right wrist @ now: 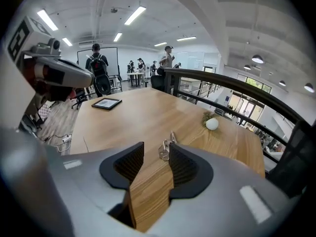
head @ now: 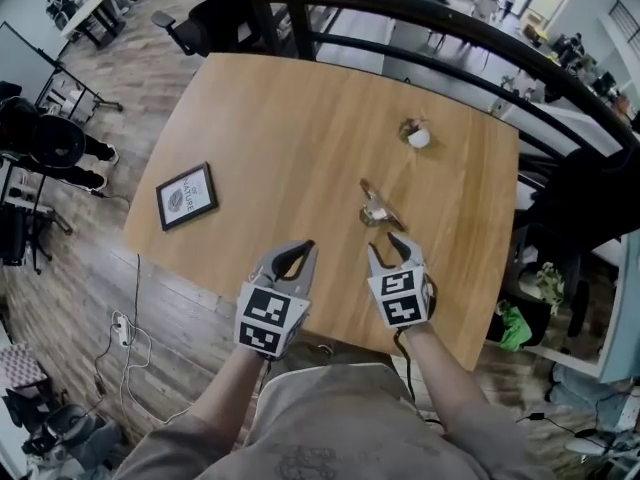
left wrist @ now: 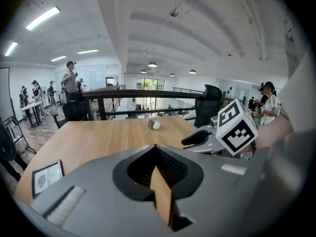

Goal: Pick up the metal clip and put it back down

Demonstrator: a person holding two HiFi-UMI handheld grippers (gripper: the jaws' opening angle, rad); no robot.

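Held side by side, the left gripper [head: 305,248] has jaws together, the right gripper [head: 385,247] jaws apart.

Pale wooden surface [head: 300,118] stood beside a dark curved railing [head: 440,20], wood-plank floor [head: 80,268] lay at left, black office chair [head: 200,23] waited at the far edge, strip lights [left wrist: 42,18] glowed on a white ceiling [left wrist: 207,28], bright windows [left wrist: 148,84] shone far off

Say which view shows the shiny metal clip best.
Right gripper view: the shiny metal clip lies just beyond the open right gripper. Head view shows it smaller on the wooden table; left gripper view doesn't show it.
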